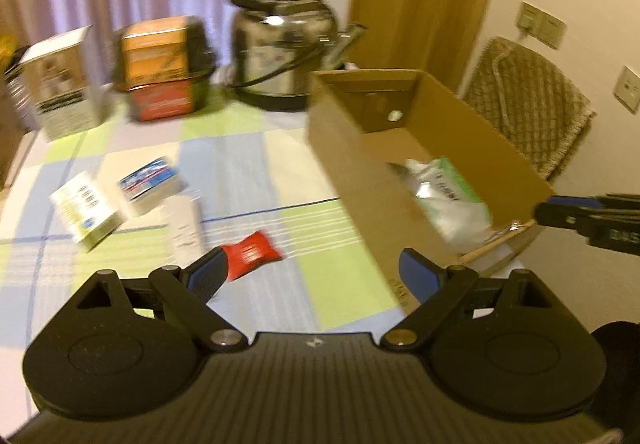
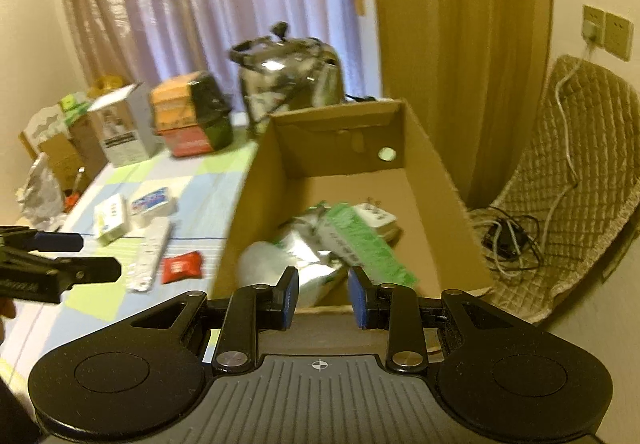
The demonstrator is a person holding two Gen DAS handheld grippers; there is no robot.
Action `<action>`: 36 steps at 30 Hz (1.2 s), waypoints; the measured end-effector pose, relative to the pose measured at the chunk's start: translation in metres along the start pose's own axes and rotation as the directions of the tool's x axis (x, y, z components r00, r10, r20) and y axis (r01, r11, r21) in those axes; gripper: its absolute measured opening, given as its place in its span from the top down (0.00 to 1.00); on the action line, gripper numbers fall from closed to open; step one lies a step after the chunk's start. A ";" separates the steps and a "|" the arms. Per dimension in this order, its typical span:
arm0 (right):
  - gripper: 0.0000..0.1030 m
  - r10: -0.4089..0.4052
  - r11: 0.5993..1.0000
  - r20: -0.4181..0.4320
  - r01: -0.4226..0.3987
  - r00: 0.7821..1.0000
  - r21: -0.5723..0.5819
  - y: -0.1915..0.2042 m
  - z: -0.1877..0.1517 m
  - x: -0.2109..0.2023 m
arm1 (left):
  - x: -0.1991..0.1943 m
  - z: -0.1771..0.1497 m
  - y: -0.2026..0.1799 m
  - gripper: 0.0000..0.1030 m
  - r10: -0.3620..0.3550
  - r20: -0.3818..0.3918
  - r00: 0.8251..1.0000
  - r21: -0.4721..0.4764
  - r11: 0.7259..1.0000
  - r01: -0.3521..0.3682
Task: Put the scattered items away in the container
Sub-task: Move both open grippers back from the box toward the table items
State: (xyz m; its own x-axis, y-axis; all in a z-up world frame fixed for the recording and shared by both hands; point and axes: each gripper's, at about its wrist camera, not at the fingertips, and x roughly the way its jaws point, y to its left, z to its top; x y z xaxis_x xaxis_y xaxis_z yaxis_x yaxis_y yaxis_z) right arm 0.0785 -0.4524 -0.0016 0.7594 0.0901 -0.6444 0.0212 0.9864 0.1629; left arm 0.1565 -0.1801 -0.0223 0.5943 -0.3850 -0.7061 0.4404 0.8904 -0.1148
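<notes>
My left gripper [image 1: 312,272] hangs open and empty low over the checked tablecloth [image 1: 240,164]. A red packet [image 1: 254,252] lies just past its left finger. Beyond lie a white blister strip [image 1: 184,224], a blue-and-white box [image 1: 150,184] and a yellow-and-white box [image 1: 86,208]. The open cardboard box [image 1: 360,148] stands to the right, holding a green-and-white pack [image 1: 452,184]. My right gripper [image 2: 323,288] is open with nothing between its fingers, above the cardboard box's [image 2: 256,212] near edge. Inside are a green pack [image 2: 360,240], a silver bag [image 2: 304,244] and a white plug [image 2: 374,216].
A steel kettle [image 1: 284,56] with its cord, stacked orange and red boxes [image 1: 164,72] and a white carton [image 1: 60,84] stand at the table's far edge. A quilted chair [image 2: 568,196] with tangled cables [image 2: 508,240] sits right of the box. More clutter lies at the table's left end.
</notes>
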 end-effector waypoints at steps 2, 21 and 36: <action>0.67 0.025 1.000 0.005 -0.025 1.000 0.000 0.013 -0.002 -0.006 | -0.011 -0.008 0.016 0.13 0.034 0.003 0.999 -0.022 0.999 -0.034; 0.04 0.240 0.955 -0.037 -0.243 0.970 -0.172 0.162 -0.015 0.003 | -0.106 -0.058 0.132 0.13 0.259 0.031 0.965 -0.224 0.943 -0.246; 0.04 0.230 0.944 -0.133 -0.254 0.964 -0.213 0.201 -0.034 0.033 | -0.111 -0.077 0.167 0.13 0.280 0.018 0.960 -0.289 0.920 -0.263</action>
State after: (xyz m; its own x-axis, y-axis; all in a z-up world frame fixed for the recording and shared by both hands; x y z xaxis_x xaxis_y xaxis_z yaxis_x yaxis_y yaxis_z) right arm 0.0857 -0.2464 -0.0150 0.6508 0.3316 -0.6830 -0.3110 0.9371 0.1586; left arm 0.1123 0.0296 -0.0172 0.7055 -0.1247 -0.6977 0.0543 0.9910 -0.1223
